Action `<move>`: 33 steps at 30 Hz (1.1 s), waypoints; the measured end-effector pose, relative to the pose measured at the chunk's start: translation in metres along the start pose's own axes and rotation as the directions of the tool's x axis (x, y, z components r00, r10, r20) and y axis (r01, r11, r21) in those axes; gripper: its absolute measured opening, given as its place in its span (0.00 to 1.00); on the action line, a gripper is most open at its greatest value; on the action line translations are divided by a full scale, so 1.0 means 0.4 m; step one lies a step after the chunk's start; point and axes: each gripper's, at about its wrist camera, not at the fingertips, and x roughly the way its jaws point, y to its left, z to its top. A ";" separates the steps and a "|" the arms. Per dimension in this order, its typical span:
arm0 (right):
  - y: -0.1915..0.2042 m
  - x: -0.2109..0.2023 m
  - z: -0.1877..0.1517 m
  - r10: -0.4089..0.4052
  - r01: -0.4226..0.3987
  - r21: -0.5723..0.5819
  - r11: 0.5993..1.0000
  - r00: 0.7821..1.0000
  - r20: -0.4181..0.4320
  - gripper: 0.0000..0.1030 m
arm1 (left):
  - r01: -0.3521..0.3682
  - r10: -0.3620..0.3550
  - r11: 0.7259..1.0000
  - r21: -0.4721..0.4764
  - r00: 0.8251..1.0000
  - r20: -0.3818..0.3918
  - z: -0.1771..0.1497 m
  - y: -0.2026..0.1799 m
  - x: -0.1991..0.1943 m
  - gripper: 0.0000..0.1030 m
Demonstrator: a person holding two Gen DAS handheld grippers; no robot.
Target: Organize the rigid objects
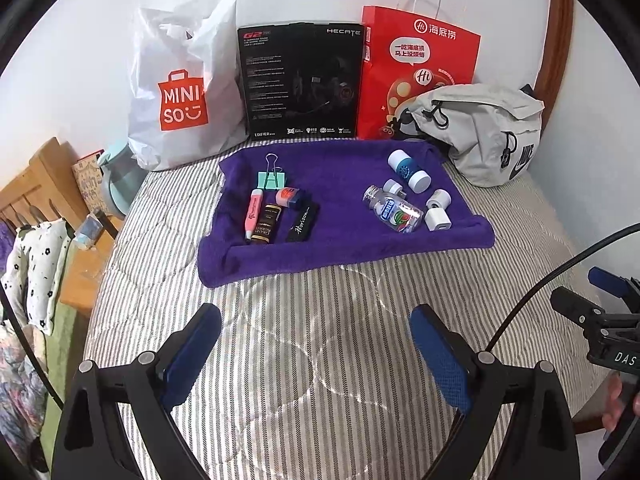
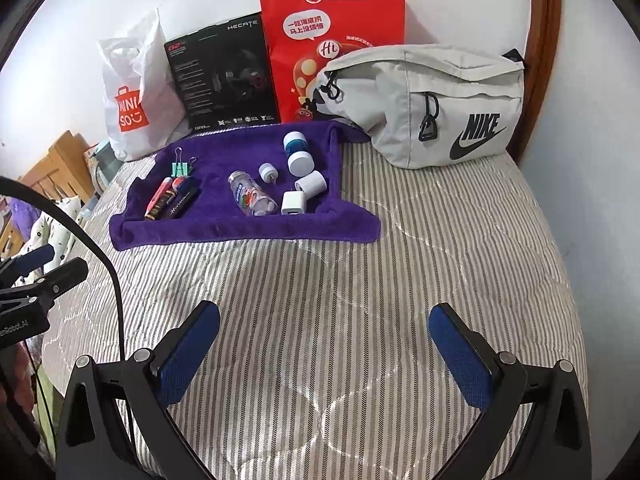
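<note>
I have both grippers hovering low over the striped bedspread (image 1: 304, 360), well short of the purple towel (image 1: 344, 248) where all the small things lie. My left gripper (image 1: 316, 354) has its blue-padded fingers spread wide with nothing between them, and my right gripper (image 2: 324, 354) is spread just as wide and also empty; the right one shows at the edge of the left view, with a bit of a hand on its handle. On the left part of the towel I see a green binder clip (image 1: 272, 178), and just in front of it a tight group: a pink pen (image 1: 253, 214), a dark brown tube (image 1: 266, 224), a black bar with script lettering (image 1: 303, 222) and a small orange-and-blue item (image 1: 290, 197) that I cannot identify at this size. On the right part lie a clear plastic bottle (image 2: 253, 199) on its side, a blue bottle with white caps (image 2: 295, 152), and close around them a white charger cube (image 2: 294, 203), a white cylinder (image 2: 311, 184) and a small white plug (image 2: 267, 171). Behind the towel, against the wall, stand a white shopping bag (image 1: 180, 88), a black box (image 1: 300, 80) and a red paper bag (image 1: 416, 68), with a grey waist bag (image 2: 428, 104) touching the towel's far right corner.
</note>
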 end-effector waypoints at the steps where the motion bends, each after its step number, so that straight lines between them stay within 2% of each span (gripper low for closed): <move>1: -0.001 -0.002 0.000 -0.003 0.003 -0.001 1.000 1.000 0.002 1.00 | -0.004 0.004 1.000 0.002 1.000 0.002 0.000 -0.001 0.000 0.93; 33: 0.012 -0.021 0.008 -0.027 0.027 -0.028 0.999 1.000 0.012 1.00 | -0.001 0.001 1.000 -0.021 1.000 -0.013 -0.009 0.024 0.007 0.93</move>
